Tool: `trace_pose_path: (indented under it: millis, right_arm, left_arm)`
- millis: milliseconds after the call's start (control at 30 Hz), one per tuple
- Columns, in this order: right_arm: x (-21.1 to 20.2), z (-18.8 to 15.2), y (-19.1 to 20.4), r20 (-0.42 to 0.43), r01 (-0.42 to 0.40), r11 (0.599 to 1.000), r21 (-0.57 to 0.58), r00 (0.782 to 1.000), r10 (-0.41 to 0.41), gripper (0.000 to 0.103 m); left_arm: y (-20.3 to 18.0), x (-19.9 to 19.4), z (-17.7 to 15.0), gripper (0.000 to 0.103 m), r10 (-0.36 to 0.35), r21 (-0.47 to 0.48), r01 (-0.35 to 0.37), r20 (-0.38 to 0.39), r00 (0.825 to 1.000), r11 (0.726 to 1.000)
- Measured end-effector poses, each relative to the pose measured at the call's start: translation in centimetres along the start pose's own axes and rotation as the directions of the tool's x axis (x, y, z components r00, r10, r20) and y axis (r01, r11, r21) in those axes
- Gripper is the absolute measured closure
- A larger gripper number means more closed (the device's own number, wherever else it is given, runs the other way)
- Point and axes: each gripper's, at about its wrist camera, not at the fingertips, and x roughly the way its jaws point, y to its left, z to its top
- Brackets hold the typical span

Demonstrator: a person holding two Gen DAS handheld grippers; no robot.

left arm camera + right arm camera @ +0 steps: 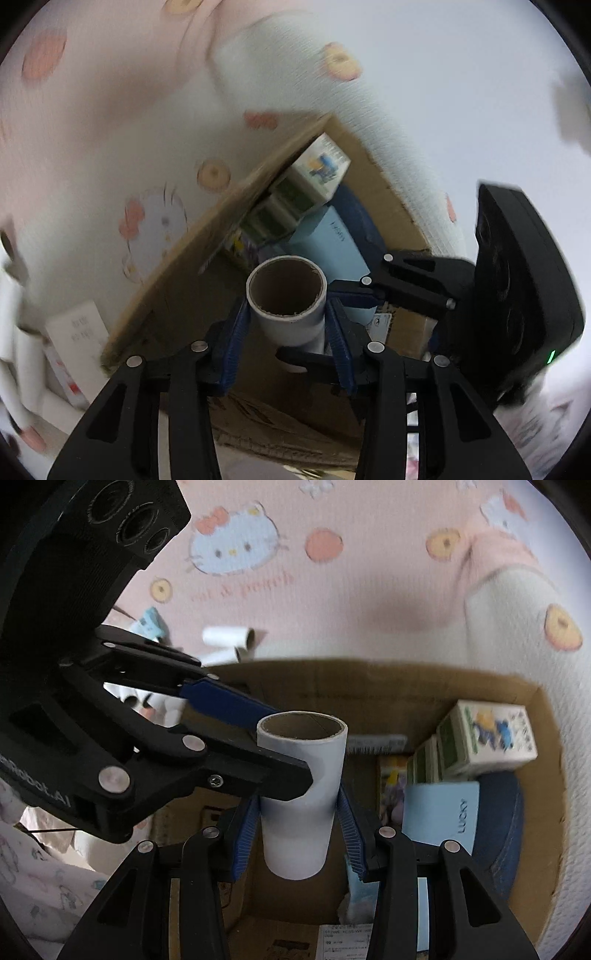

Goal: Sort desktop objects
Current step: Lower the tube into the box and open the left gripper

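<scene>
Cardboard tube [303,775]: one, white outside and brown inside, with one open end toward both cameras. It is held in the air over the open top of a cardboard box [369,686], nearer the box's left wall than its right in the right wrist view. It touches neither the walls nor the contents.

Right gripper [298,797]: its jaws are partly closed, and both blue pads press on the lower half of the tube, one on each side.

Left gripper [288,306]: its jaws are set at about the tube's width, and the ribbed blue pads lie against opposite sides of the tube. In the right wrist view it comes in from the left and clasps the upper part of the same tube, just under the rim, above the right gripper's hold.

Box contents, as seen in the right wrist view:
- Small cartons [491,734], green and white with a blue cartoon figure, are stacked in a row in the far right corner.
- Light blue box [439,808], marked LUCKY, stands in front of the cartons.
- Dark blue round item [498,830] lies against the right wall, partly under the light blue box. Its kind cannot be told.
- Narrow colourful pack [391,782] stands upright between the tube and the cartons. Its print is blurred.

Printed cover [332,590]: pink and white fabric with cat and peach motifs; it lies around the box.

Spare tubes [227,637]: two white ones lie on the cover just beyond the box's far left corner.
</scene>
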Motion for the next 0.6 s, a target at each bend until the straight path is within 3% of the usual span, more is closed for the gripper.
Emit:
trace_pose_path:
  millis: [167, 300, 433, 600]
  right_arm:
    - [1.3, 0.6, -0.9, -0.023, -0.005, 0.999, 0.047, 1.000, 0.006, 0.063]
    - [2.2, 0.8, -1.4, -0.047, -0.012, 0.997, 0.074, 0.999, 0.015, 0.063]
    - [3.0, 0.7, -1.7, -0.084, 0.010, 0.993, 0.120, 0.996, 0.000, 0.063]
    - [3.9, 0.8, -2.4, -0.116, 0.013, 0.984, 0.176, 0.993, 0.008, 0.063]
  left_arm:
    - [-0.6, 1.4, 1.1, 0.058, 0.077, -0.003, -0.078, -0.065, 0.995, 0.997]
    - [0.0, 2.2, 1.9, 0.059, 0.078, -0.036, -0.084, -0.141, 0.987, 0.996]
    - [0.1, 3.2, 2.3, 0.060, 0.099, -0.032, -0.109, -0.231, 0.968, 0.993]
    - [-0.3, 2.5, 2.0, 0.059, 0.112, 0.017, -0.112, -0.247, 0.963, 0.994]
